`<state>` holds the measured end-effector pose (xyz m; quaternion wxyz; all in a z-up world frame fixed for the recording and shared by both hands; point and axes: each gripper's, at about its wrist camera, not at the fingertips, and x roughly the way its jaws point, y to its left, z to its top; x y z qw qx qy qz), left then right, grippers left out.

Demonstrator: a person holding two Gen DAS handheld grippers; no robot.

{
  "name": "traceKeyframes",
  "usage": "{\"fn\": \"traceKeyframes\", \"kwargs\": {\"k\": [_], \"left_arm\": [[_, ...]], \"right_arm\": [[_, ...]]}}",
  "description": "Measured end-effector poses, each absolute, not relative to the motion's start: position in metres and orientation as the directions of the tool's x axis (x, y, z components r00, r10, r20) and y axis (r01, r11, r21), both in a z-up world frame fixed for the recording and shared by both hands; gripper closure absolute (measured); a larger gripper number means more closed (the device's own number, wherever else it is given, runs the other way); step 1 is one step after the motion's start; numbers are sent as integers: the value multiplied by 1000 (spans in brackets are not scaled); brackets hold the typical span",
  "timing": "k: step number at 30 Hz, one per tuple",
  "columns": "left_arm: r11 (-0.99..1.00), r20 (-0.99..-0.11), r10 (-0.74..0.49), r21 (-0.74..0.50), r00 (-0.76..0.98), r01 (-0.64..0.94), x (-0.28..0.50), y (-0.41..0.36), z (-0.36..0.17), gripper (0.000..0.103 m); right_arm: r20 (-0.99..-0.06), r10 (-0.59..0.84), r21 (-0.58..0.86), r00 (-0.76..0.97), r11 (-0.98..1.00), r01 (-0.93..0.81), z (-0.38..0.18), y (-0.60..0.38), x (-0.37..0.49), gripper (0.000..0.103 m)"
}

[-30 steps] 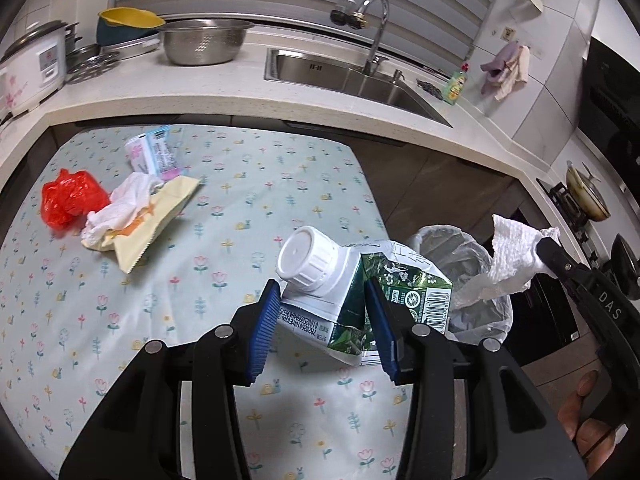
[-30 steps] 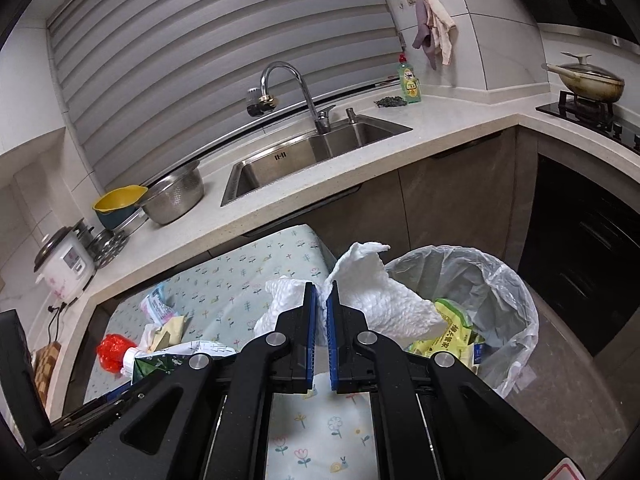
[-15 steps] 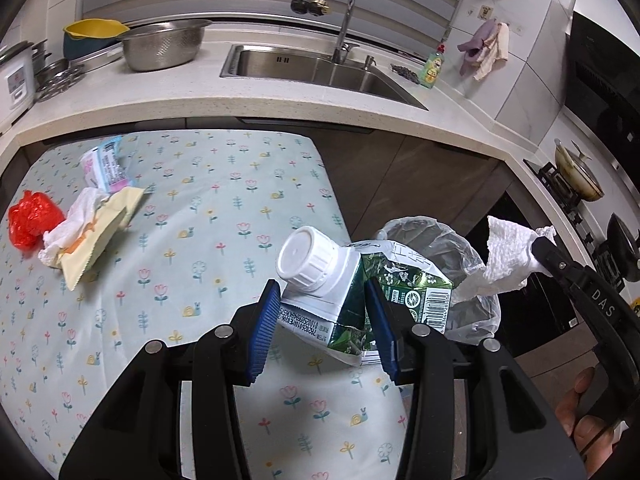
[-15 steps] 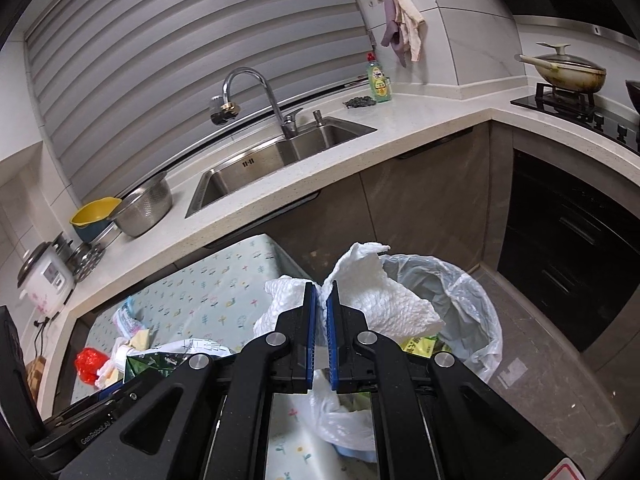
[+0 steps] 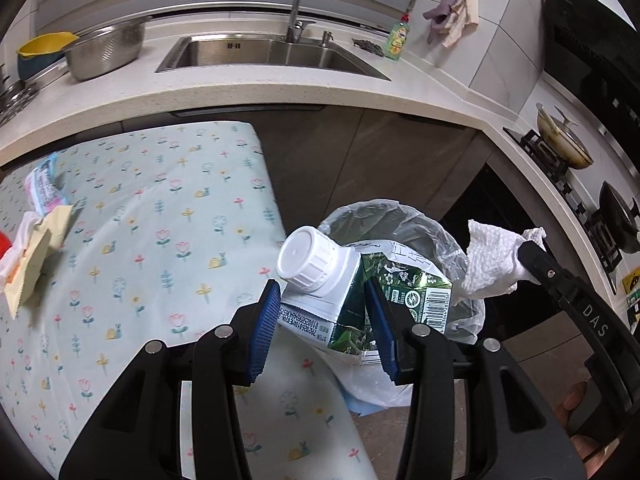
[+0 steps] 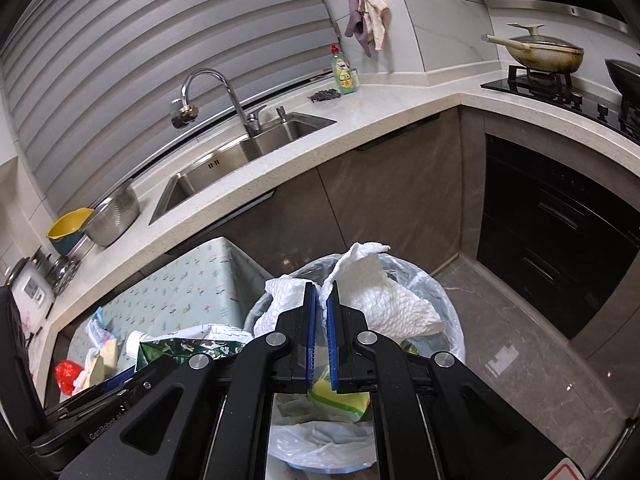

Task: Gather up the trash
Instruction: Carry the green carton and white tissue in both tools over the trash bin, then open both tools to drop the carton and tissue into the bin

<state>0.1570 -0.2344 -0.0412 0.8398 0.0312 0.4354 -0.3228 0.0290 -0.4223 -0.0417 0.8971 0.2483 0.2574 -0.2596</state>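
Carton point(image 5: 356, 300) clamped in left claw point(image 5: 320, 320), tissue point(image 6: 384, 300) in right claw point(image 6: 321, 316), above bin point(image 6: 448, 300).

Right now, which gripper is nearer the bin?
Right. The right gripper, shut on a paper towel, hangs over the bin; the left gripper, holding a carton, is at its table-side edge.

The bin point(image 5: 448, 240) stands just right of the table point(image 5: 160, 240), before the counter point(image 5: 280, 96).
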Motion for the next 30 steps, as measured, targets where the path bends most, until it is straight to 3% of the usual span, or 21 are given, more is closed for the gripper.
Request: {"fn": "traceKeyframes", "kwargs": {"k": [9,13,16,30], "left_arm": [[773,-764,-520,-229,383,592,163,-263,-51,60],[768,-754,-542,-265,371,583,168,-264,-53,58],[773,-738,-550,-272,391,573,168,-259,-49,41],[828,-707,-519,-276,481,489,183,-202,-29,37]], "right_arm": [[-603,-339,307,722,737,602,-51,-429,38,98],[-600,-335,316,726,735,600,-50,-430,39,86],[-582,-344,325,737,732,598,-46,-427,37,65],[-562,-316,312,764,775,550,-26,-393,52,58]]}}
